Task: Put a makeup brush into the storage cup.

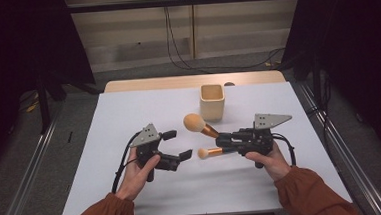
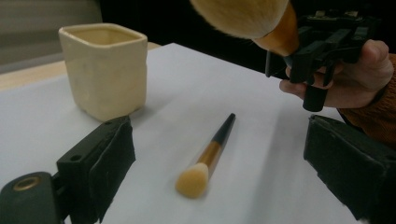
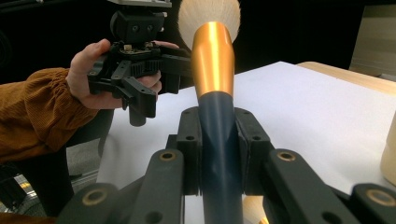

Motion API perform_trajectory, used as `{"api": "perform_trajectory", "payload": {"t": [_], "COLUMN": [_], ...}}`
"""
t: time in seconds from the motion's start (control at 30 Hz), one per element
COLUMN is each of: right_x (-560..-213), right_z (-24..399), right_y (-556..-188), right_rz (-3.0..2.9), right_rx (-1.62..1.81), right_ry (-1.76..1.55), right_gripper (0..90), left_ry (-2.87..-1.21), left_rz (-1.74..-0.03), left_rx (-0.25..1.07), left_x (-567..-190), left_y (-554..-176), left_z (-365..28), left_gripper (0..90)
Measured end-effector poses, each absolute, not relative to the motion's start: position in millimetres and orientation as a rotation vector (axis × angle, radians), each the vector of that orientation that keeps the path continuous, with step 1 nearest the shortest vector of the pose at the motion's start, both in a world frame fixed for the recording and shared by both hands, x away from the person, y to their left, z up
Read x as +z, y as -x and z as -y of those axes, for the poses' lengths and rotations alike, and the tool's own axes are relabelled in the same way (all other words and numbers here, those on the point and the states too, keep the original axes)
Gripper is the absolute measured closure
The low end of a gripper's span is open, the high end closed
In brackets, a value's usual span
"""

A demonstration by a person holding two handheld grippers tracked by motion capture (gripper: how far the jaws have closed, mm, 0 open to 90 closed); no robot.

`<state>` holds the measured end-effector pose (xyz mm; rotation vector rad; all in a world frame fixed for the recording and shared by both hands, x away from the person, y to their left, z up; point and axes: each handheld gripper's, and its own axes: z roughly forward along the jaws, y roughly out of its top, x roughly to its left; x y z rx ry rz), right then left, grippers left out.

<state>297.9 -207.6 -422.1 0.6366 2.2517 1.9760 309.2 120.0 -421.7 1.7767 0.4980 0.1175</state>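
Clamped by its dark handle, the large brush (image 3: 212, 60) was held by the right tongs (image 1: 225, 137) toward the cup (image 1: 212, 102), while the left tongs (image 1: 176, 144), spread apart, flanked the small brush (image 2: 207, 156) on the table (image 1: 129, 116).

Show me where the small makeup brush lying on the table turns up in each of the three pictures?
High view: the small brush lies mid-table, between the two grippers.
Left gripper view: it lies low in the centre, bristles toward the camera.
Right gripper view: a bit of its bristles peeks out at the bottom edge, under the jaws.
Shared landmark: the cream cup.
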Motion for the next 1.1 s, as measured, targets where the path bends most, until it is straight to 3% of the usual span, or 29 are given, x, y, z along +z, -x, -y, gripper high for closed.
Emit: {"api": "perform_trajectory", "payload": {"t": [0.5, 1.1], "right_x": [-414, -417], "right_z": [211, 211], "right_y": [-297, -297], "right_rz": [-2.203, -2.206], "right_rx": [2.022, 2.014], "right_ry": [-0.597, -0.599], "right_gripper": [75.2, 75.2], "left_ry": [-1.676, -1.607], "left_rz": [-0.389, -0.39], "left_rx": [0.005, -0.034], "left_x": [-407, -409], "left_y": [-315, -325], "left_z": [-81, -66], "left_gripper": [5.6, 35.3]}}
